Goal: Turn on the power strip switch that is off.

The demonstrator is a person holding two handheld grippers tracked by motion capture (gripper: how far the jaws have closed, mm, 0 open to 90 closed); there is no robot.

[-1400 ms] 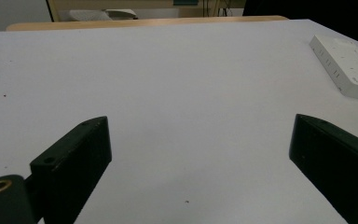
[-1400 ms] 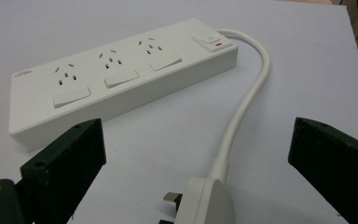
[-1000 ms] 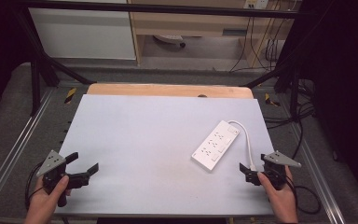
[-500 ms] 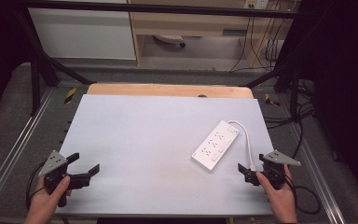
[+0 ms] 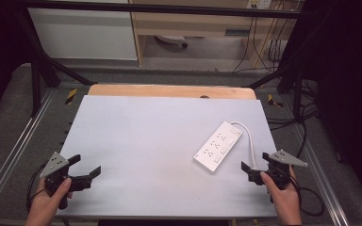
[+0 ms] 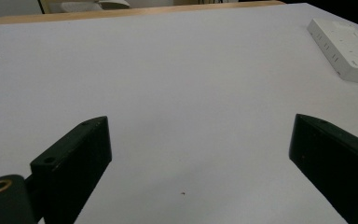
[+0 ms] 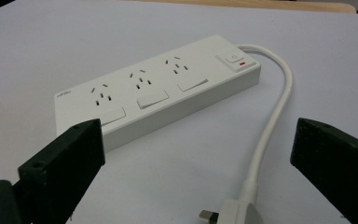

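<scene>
Nearest, the black two-jaw left gripper and right gripper are still being held at the white table's near corners, jaws wide apart and empty, while the white three-socket power strip is lying unmoved beyond the right one.

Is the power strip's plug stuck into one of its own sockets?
No. In the right gripper view the plug lies loose on the table, and the power strip has all sockets empty.

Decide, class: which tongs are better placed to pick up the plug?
Right. The right tongs stand open just before the plug and power strip; the left tongs sit across the table.
</scene>
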